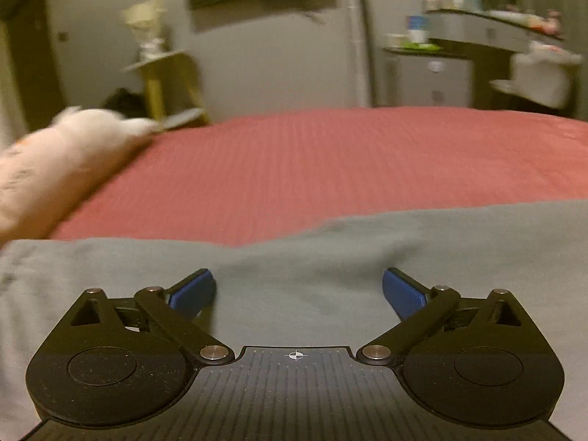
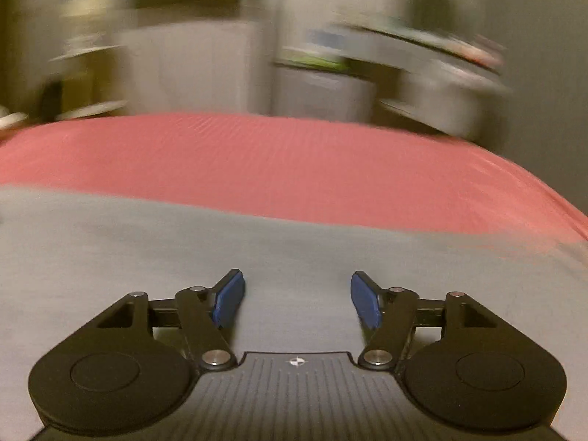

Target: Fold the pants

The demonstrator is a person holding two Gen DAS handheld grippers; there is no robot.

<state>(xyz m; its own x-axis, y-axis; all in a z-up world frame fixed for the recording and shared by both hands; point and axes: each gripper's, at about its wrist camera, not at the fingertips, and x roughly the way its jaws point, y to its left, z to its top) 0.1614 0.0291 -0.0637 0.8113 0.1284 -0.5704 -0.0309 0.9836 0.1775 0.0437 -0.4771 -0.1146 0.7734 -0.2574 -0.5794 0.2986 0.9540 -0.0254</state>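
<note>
My left gripper (image 1: 298, 290) hangs low over the grey pants (image 1: 294, 257) with its blue pads (image 1: 191, 290) spread wide apart and nothing between them; my right gripper (image 2: 297, 297) is the same, pads (image 2: 228, 296) parted and empty, the cloth running under and ahead of both; the pants (image 2: 147, 250) lie flat on the red bed (image 1: 330, 169), their far edge just ahead of my fingertips and the bare cover beyond it; off to the left of my left gripper a white pillow (image 1: 55, 161) sits at the bed's side; I cannot tell whether the pads touch the fabric or only hover above it; the right view is smeared, so I judge that hand to be moving fast, and that is the main risk: if I close while sweeping I may pinch one layer instead of the whole thickness, or drag the cloth into a wrinkle; there is already a soft pucker ahead of my left pads, and gripping there would set a crooked fold; if the two hands grip at uneven depths the edge will skew
</note>
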